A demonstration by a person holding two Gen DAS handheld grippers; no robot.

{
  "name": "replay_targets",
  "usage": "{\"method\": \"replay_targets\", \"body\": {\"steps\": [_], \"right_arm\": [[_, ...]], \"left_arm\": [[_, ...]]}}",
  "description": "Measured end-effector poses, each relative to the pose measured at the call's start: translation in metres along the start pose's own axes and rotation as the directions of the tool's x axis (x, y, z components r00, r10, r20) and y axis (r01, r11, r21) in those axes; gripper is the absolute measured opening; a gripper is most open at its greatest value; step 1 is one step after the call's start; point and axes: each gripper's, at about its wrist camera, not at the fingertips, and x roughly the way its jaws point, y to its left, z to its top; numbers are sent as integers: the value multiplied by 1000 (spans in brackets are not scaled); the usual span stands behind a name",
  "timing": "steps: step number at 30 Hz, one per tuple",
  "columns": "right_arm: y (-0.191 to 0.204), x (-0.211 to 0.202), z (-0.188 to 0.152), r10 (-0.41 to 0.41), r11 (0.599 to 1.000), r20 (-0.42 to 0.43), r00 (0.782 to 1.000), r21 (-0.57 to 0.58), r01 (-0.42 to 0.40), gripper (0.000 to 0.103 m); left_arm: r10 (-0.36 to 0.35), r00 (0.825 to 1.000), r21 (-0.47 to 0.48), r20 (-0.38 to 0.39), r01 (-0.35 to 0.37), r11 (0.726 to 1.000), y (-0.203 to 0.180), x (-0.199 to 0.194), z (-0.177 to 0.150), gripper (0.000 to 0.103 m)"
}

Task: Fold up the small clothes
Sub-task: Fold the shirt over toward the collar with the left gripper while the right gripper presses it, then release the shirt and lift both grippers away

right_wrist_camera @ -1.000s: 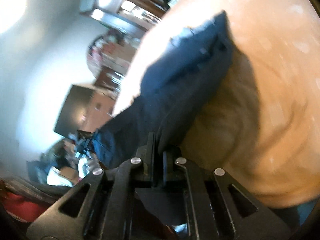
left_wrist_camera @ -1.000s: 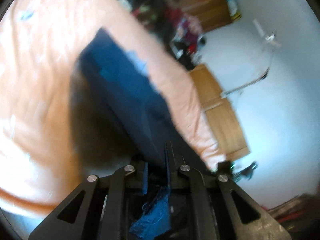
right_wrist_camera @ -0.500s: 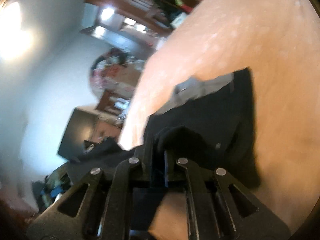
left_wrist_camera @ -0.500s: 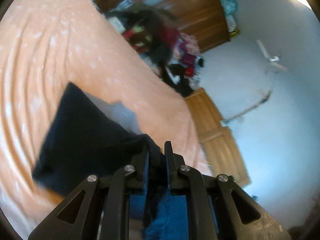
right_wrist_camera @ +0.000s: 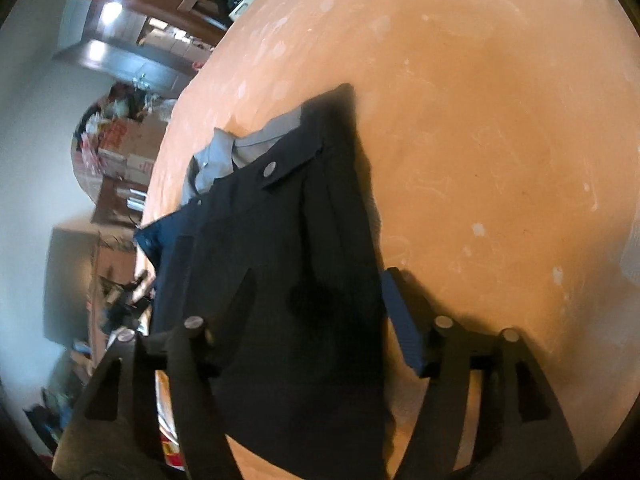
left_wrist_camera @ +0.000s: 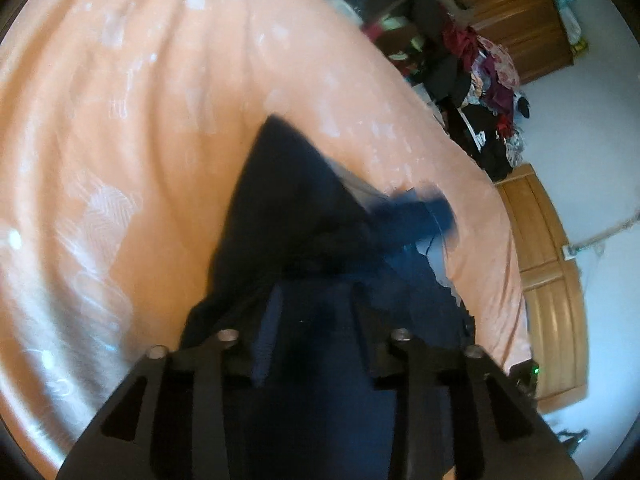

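Dark navy woven shorts point(right_wrist_camera: 288, 264) with round silver snap and pale grey lining, lying flat on peach patterned bedsheet point(right_wrist_camera: 480, 120), left gripper point(left_wrist_camera: 316, 320) and right gripper point(right_wrist_camera: 316, 300) both spread wide, holding nothing, no legible writing.

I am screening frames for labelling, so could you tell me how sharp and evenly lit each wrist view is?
Left wrist view: the dark garment is smeared by motion blur, and the bedspread shows pale glare. Right wrist view: sharper, the garment's snap button is crisp; a bright lamp flares at top left; fisheye bending in both.
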Motion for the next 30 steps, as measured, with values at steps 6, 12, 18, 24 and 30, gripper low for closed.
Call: {"method": "replay_targets", "body": {"steps": [6, 12, 18, 24, 30], "right_arm": [[-3, 11, 6, 1, 1000, 7, 1000, 2, -1, 67], [-1, 13, 3, -5, 1000, 12, 1000, -14, 5, 67], [-1, 8, -5, -32, 999, 15, 999, -24, 33, 65], [7, -6, -28, -90, 995, 32, 995, -33, 91, 65], [34, -45, -98, -245, 956, 147, 958, -131, 264, 74]], "left_arm": [[33, 997, 11, 71, -34, 999, -4, -38, -1, 50], [69, 997, 131, 20, -71, 989, -23, -36, -27, 50], [113, 994, 87, -10, -112, 990, 14, -32, -73, 38], [88, 996, 37, -15, -88, 995, 25, -66, -104, 33], [287, 954, 171, 91, -298, 939, -12, -105, -134, 61]]}}
